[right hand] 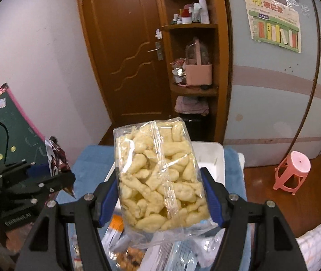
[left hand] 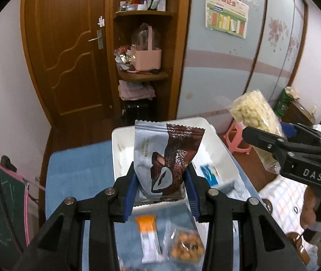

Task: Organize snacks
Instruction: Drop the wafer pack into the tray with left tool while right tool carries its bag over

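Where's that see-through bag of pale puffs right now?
The puff bag is held up between the right gripper's blue fingers, above the white tray.

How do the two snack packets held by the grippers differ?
The left gripper holds a silver-and-brown packet, opaque and printed; the right gripper holds a clear bag showing pale puffed pieces. The clear bag looks bulkier, the silver-and-brown packet flatter. Both are clamped upright near the white bin.
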The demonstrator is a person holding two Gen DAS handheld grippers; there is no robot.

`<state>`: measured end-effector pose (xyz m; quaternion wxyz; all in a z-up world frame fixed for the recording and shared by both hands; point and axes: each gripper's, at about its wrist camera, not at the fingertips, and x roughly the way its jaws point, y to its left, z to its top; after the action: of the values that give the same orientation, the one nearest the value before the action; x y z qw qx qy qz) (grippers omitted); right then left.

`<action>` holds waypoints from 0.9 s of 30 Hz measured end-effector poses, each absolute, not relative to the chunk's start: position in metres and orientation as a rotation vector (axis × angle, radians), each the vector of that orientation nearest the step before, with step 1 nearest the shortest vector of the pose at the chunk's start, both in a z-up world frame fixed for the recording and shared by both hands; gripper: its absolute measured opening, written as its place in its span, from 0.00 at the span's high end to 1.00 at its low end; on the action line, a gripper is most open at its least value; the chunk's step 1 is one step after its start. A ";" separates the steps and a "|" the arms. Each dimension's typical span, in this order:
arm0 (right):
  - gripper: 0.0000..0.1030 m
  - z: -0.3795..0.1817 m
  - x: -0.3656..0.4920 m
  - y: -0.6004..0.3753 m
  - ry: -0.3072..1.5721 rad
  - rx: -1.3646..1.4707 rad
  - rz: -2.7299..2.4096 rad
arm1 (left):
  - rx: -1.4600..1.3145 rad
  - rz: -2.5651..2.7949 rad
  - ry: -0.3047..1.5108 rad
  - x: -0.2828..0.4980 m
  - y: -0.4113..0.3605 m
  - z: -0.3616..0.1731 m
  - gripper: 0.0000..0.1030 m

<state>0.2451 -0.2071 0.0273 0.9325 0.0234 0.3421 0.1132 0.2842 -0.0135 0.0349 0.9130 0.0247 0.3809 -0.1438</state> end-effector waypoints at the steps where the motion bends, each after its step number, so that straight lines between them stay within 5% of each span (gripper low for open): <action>1: 0.34 0.028 0.252 -0.207 0.701 0.045 0.215 | 0.051 -0.284 0.786 0.296 -0.015 0.033 0.63; 21: 0.34 -0.032 0.345 -0.215 0.881 0.096 0.070 | 0.116 -0.187 0.875 0.389 -0.044 -0.036 0.62; 23: 0.34 -0.037 0.350 -0.216 0.894 0.100 0.063 | 0.109 -0.174 0.877 0.392 -0.044 -0.038 0.53; 25: 0.34 -0.041 0.353 -0.219 0.916 0.132 0.058 | 0.095 -0.165 0.877 0.393 -0.044 -0.038 0.19; 27: 0.34 -0.043 0.357 -0.223 0.934 0.162 0.060 | 0.082 -0.157 0.855 0.391 -0.042 -0.036 0.15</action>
<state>0.3570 -0.2232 -0.0429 0.8894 0.0778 0.4495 0.0287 0.3910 -0.0422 -0.0360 0.9063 0.0396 0.4138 -0.0761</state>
